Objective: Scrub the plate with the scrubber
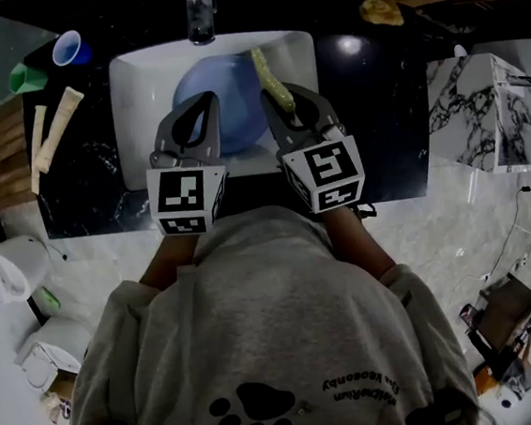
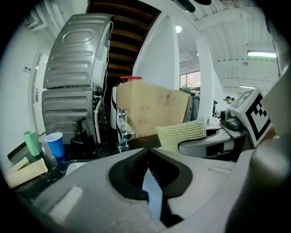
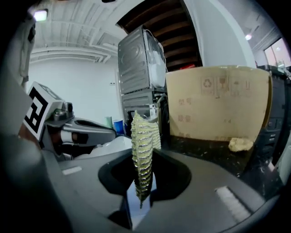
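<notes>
The left gripper (image 1: pixel 208 100) is held over the blue plate (image 1: pixel 234 92), and its jaws are shut tight together. The plate is seen in the white sink (image 1: pixel 135 88). The yellow-green scrubber (image 1: pixel 268 73) is pinched in the jaws of the right gripper (image 1: pixel 287 101), by the plate's right edge

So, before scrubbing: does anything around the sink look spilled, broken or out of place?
Nothing stands out. The round blue plate over the white sink shows no damage, the blue plastic cup stands upright; no spill shows.
</notes>
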Available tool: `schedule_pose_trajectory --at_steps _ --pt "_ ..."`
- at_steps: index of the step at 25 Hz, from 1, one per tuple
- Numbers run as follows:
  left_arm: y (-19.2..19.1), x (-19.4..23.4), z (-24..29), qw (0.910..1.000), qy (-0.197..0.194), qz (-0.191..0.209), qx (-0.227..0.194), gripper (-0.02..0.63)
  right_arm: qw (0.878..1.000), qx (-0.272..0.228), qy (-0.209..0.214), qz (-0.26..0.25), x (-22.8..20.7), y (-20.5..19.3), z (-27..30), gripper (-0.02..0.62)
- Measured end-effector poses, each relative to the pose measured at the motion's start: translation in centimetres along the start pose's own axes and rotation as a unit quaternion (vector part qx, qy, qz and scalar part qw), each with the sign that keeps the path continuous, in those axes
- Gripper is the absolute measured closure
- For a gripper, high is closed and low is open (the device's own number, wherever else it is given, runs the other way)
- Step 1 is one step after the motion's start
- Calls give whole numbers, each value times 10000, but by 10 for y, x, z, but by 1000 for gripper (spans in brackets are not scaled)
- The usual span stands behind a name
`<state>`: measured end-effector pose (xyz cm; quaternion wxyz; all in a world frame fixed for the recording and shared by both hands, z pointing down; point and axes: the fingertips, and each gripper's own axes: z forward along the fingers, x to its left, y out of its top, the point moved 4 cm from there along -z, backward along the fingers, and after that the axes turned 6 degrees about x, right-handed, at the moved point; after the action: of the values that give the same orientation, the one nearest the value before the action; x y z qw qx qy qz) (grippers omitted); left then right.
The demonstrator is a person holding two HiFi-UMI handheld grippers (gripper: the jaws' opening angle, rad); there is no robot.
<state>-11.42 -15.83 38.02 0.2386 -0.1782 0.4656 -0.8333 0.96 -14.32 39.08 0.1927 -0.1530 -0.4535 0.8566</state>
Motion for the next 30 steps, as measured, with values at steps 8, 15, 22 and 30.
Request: schedule_pose_trajectory --at_steps 8,15,22,30 --pt "48 -6 -44 9936 395 75 -1056 601 9895 -1290 -567 -328 13 55 -46 523" --pt "75 -10 -75 9879 323 -102 -1515 601 9717 -2101 -865 -644 31 91 -83 523" --pt "50 -17 -85 9877 254 127 -1536 601 9740 -2085 -765 -455 63 72 -80 528" --pt "26 -14 -94 9886 186 199 -1482 601 9779 -1911 -744 -402 81 49 -75 528"
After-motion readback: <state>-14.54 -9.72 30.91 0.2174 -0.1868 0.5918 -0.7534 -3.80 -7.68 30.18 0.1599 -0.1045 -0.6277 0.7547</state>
